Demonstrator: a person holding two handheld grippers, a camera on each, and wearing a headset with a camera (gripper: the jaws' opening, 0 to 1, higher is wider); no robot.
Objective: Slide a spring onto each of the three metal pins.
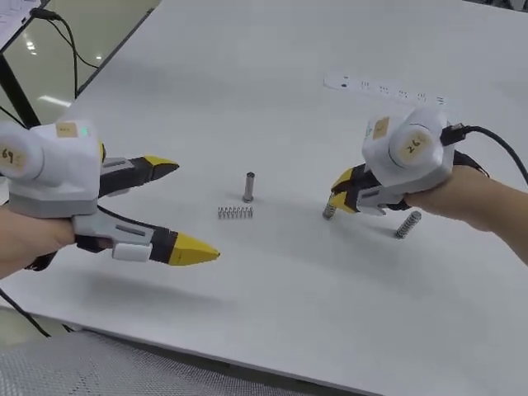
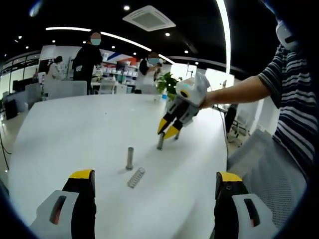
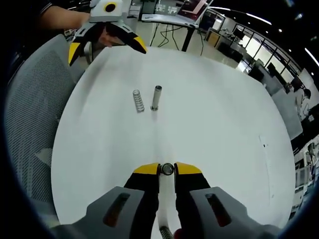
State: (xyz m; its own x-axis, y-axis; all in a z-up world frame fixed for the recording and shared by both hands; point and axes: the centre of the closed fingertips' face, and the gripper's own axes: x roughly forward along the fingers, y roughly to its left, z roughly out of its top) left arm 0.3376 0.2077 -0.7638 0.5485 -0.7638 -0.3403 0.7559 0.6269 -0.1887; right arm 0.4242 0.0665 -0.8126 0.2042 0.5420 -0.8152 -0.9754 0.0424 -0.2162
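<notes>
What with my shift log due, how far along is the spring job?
Nothing is clearly finished. The right gripper is shut on a pin. The upright pin is bare, a loose spring beside it; a second spring lies by the right gripper. The left gripper is open.

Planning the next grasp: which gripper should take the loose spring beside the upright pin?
Left, probably. The left gripper is open, holds nothing, and faces the spring. The right gripper is shut on a pin.
</notes>
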